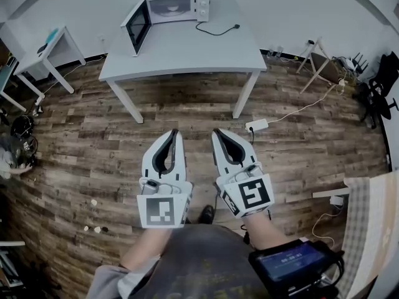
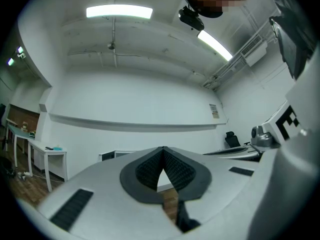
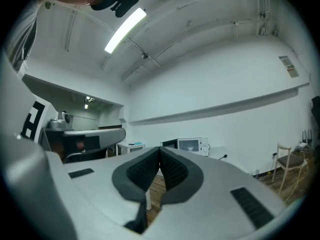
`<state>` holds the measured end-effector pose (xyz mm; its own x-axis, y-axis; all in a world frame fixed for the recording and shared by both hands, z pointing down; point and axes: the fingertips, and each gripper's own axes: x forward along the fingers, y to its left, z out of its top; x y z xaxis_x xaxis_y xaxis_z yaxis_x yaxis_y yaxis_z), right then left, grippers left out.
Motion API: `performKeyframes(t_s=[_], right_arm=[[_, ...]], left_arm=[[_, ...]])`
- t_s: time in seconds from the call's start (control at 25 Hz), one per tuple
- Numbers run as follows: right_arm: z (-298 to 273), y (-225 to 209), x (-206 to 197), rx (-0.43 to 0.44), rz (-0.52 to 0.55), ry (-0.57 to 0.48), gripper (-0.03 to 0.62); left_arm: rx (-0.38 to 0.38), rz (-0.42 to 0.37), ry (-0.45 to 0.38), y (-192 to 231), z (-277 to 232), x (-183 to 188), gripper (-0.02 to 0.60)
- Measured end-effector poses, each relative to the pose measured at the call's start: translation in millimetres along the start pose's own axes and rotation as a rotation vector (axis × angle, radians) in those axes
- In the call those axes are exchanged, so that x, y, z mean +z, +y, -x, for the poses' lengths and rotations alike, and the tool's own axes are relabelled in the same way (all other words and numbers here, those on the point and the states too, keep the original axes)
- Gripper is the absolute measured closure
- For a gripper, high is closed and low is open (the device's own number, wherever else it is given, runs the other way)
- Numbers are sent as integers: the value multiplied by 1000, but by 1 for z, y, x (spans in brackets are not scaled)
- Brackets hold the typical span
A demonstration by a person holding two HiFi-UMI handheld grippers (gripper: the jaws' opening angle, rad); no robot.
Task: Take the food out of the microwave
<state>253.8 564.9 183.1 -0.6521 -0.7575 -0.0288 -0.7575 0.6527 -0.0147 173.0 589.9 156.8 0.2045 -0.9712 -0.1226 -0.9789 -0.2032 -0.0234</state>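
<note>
Microwave: a white countertop oven, being shown upright at the top centre of the head view, near the far edge of a white table. It is being seen small, just right of centre, in the right gripper view.
Door: being left swung wide open towards the frame's left, with its dark window panel being turned inward.
Control panel: being shown at the right end of the front.
Food: not being made out; the cavity is being rendered too small to tell.
</note>
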Motion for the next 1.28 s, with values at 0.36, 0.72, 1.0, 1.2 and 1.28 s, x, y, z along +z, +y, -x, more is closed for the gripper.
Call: performKeyframes(t_s=[0.36, 0.72, 1.0, 1.2, 1.28], right_arm=[[-4, -33, -16, -10, -24, 28, 588], [-65, -59, -23, 0, -5, 35, 589], [-152, -76, -24, 22, 7, 36, 589], [-206, -82, -18, 44, 14, 34, 589], [-223, -82, -14, 49, 19, 33, 589]], left_arm=[[-14, -6, 42, -14, -28, -21, 577], [-15, 13, 34, 14, -88, -38, 577], [-13, 3, 13, 64, -154, -45, 577], [-2, 12, 6, 99, -191, -43, 577], [2, 19, -3, 111, -203, -41, 577]])
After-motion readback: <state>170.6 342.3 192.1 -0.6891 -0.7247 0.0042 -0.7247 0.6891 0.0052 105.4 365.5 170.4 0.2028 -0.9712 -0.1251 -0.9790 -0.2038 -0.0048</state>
